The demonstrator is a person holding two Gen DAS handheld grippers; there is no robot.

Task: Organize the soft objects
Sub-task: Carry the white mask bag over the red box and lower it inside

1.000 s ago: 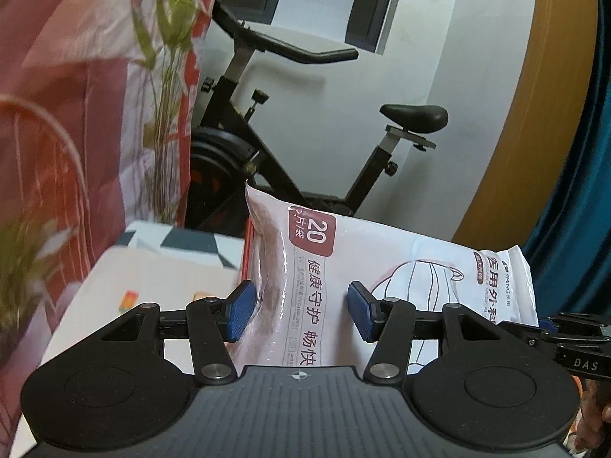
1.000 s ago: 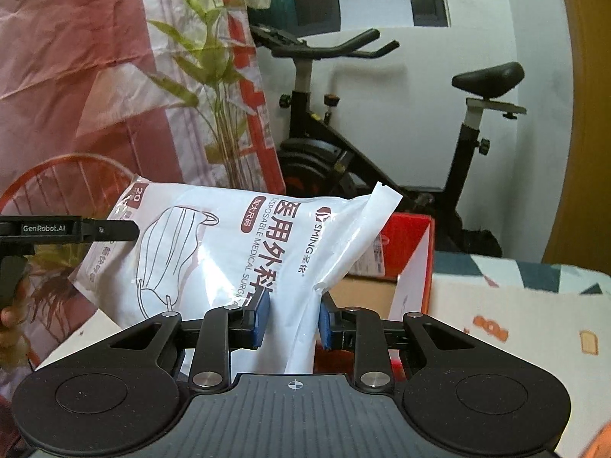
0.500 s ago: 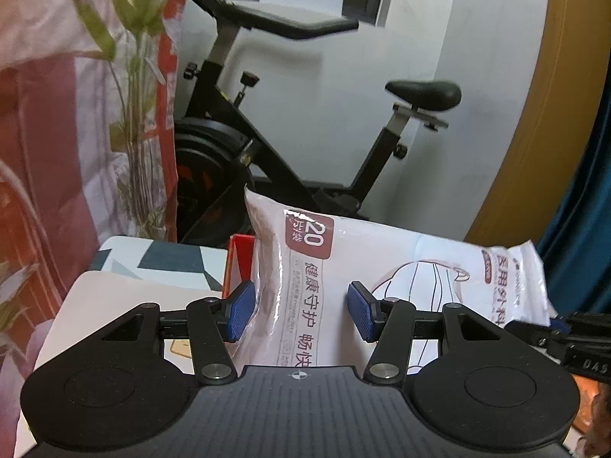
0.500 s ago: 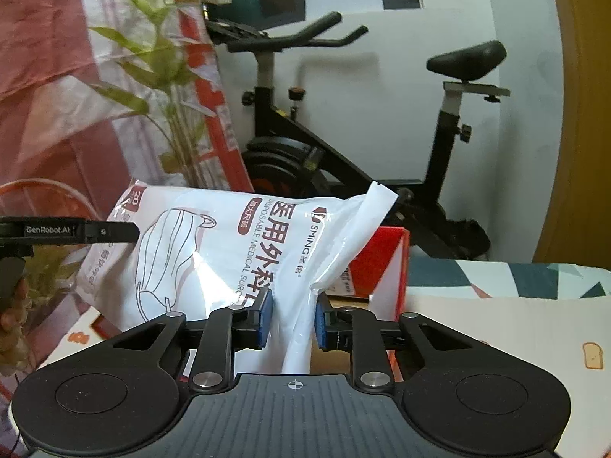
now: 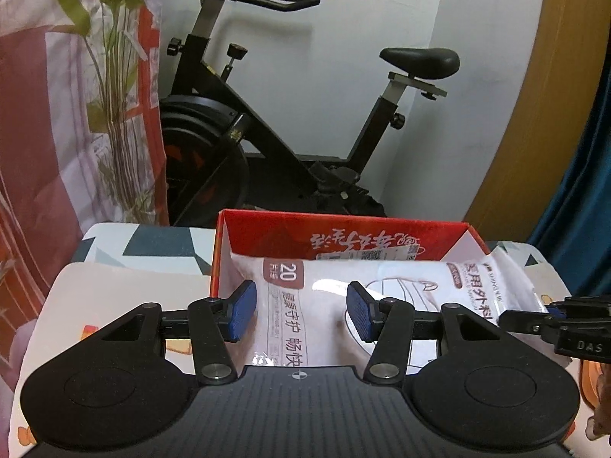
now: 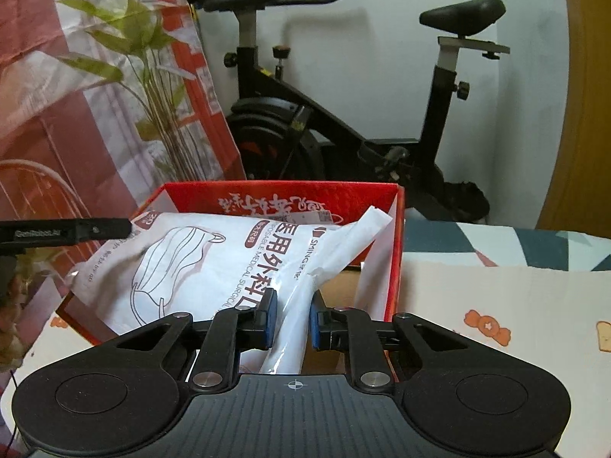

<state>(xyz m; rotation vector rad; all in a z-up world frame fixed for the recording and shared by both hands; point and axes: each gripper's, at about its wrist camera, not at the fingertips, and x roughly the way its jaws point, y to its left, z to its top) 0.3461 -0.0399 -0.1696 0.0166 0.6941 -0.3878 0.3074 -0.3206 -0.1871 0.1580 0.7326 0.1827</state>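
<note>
A white plastic bag of surgical masks (image 5: 401, 286) (image 6: 183, 259) lies tilted in the open red cardboard box (image 5: 343, 229) (image 6: 282, 191). One corner of it sticks out over the box's side. My left gripper (image 5: 301, 315) is shut on the bag's end with the "20" label, blue pads on both sides. My right gripper (image 6: 290, 322) holds the bag's bunched, twisted other end, and its jaws are closing on it. The right gripper's tip (image 5: 553, 320) shows at the right edge of the left wrist view. The left gripper's finger (image 6: 65, 231) shows at the left of the right wrist view.
The box stands on a table with a patterned cloth (image 6: 496, 305). Behind it is a black exercise bike (image 5: 290, 145) against a white wall. A green plant (image 6: 152, 87) and a red-and-white sheet (image 5: 38, 133) are at the left. A blue curtain (image 5: 588, 198) hangs at the right.
Both grippers have carried the bag forward and down from mid-air into the red box. The bag now lies flatter. The right jaws have narrowed on its twisted end.
</note>
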